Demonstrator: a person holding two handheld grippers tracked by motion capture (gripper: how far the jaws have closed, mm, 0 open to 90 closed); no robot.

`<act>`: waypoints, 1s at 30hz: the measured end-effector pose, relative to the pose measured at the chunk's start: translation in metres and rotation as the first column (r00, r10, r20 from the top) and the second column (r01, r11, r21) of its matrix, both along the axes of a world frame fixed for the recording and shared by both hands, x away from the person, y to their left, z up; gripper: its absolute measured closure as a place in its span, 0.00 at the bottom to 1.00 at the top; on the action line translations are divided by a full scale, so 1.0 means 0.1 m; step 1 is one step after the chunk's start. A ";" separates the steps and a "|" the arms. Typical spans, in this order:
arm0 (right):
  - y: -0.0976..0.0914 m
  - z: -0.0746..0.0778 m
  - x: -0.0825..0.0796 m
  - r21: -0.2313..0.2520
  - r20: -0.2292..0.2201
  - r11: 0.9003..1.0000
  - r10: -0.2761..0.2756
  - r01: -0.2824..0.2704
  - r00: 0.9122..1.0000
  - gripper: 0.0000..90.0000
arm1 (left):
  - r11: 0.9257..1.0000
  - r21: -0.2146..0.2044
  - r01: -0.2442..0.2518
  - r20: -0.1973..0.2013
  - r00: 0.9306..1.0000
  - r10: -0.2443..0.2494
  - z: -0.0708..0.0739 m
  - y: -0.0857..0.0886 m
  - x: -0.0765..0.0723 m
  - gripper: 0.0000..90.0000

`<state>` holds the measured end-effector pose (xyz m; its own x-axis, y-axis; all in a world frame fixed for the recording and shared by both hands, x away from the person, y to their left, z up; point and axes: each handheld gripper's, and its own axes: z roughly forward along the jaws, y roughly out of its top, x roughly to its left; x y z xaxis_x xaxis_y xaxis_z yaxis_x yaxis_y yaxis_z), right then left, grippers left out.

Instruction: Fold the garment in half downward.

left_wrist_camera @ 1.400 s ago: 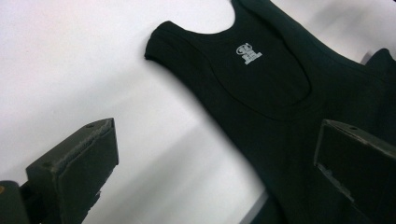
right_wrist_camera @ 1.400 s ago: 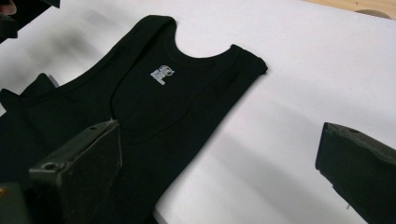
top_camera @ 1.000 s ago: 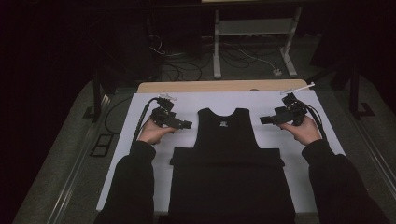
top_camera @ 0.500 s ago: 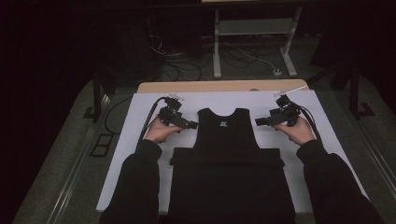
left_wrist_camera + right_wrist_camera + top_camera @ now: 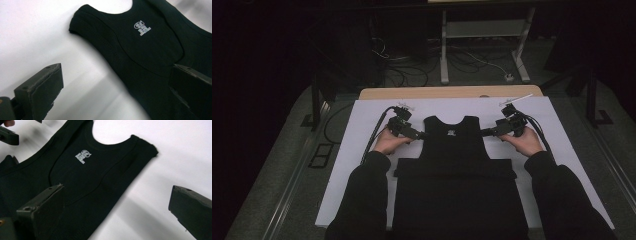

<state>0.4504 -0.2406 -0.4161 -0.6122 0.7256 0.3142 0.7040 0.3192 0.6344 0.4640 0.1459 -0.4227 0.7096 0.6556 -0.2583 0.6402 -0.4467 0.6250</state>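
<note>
- The top [image 5: 454, 145] is a black sleeveless garment lying flat on the white sheet [image 5: 362, 165] that covers the table [image 5: 412, 93]. Its neck points away from the person and its lower part is folded up in a band across the middle.
- The left tongs [image 5: 421, 135] sit at the top's left armhole edge, jaws wide apart. In the left gripper view one jaw is over the bare sheet and the other over the black cloth, so the edge [image 5: 100, 52] runs between them.
- The right tongs [image 5: 484, 133] mirror this at the right armhole, also wide open. In the right gripper view the cloth edge [image 5: 130, 182] passes between the two jaws.
- Neither pair holds anything yet.
- Judging by the thin knit and the way it lies flat, the top is light and fully limp. It will sag and fold wherever it is not held, and it will not break.
- The fabric looks smooth, perhaps a sports mesh, so a shallow bite may slip. Taking the stitched armhole hem or the shoulder strap [image 5: 80, 17] gives a thicker, firmer hold.
- The two grips should be level and matched on both sides, so the cloth lifts evenly and does not twist.
- The jaws must come low enough to catch both layers, yet not pinch the sheet underneath.
- The small white logo [image 5: 142, 27] below the neck marks the centre line.
</note>
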 end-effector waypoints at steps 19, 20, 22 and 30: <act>0.26 -0.13 0.03 -0.029 0.001 0.999 0.046 -0.046 0.999 0.08 | 1.000 -0.001 -0.012 -0.025 1.000 0.012 -0.12 -0.10 0.00 0.00; 0.27 -0.13 0.03 -0.029 -0.004 0.999 0.045 -0.045 0.999 0.08 | 1.000 0.003 -0.010 -0.026 1.000 0.010 -0.13 -0.11 0.00 0.00; 0.27 -0.15 0.04 -0.026 -0.003 0.999 0.046 -0.046 0.999 0.09 | 1.000 0.001 -0.002 -0.026 1.000 0.002 -0.14 -0.12 0.00 0.00; 0.30 -0.18 0.04 -0.041 -0.001 0.998 0.037 -0.037 0.999 0.16 | 0.999 0.043 -0.015 0.002 1.000 0.015 -0.17 -0.18 -0.02 0.13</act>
<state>0.4541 -0.2106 -0.4338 -0.6389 0.7149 0.2841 0.6910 0.3711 0.6203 0.4624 0.1283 -0.4394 0.7000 0.6768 -0.2278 0.6458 -0.4638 0.6065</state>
